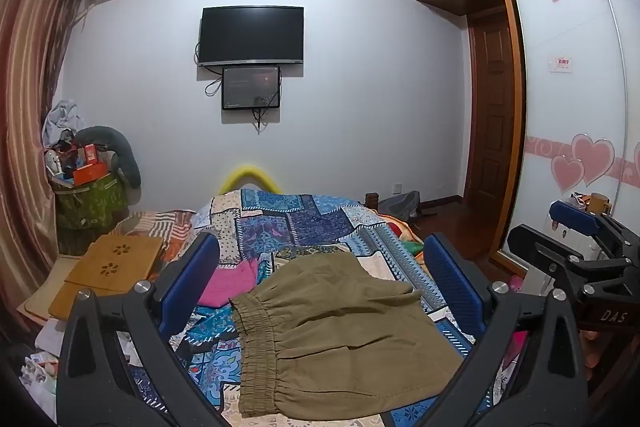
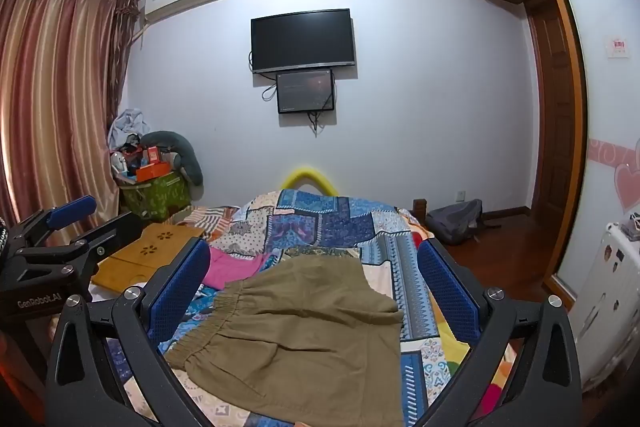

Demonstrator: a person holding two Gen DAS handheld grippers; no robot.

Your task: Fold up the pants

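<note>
- My left gripper (image 1: 320,287) stands with fingers wide apart, holding nothing, hovering above the cloth.
- My right gripper (image 2: 314,291) is likewise spread and empty, beside the left.
- The pants (image 1: 336,335), olive, lie flat between both finger pairs on the patchwork bedspread (image 1: 304,219), already doubled over, elastic waistband (image 1: 256,351) to the left.
- Judgement: light, soft, limp fabric; it will sag and drag.
- Advised hold: pinch the gathered waistband, the thickest edge, and a hem corner opposite.
- A pink garment (image 1: 228,281) lies just beyond.

The left gripper (image 1: 320,267) hovers with jaws spread wide. The right gripper (image 2: 314,267) sits level beside it, equally agape, gripping nothing.
</note>
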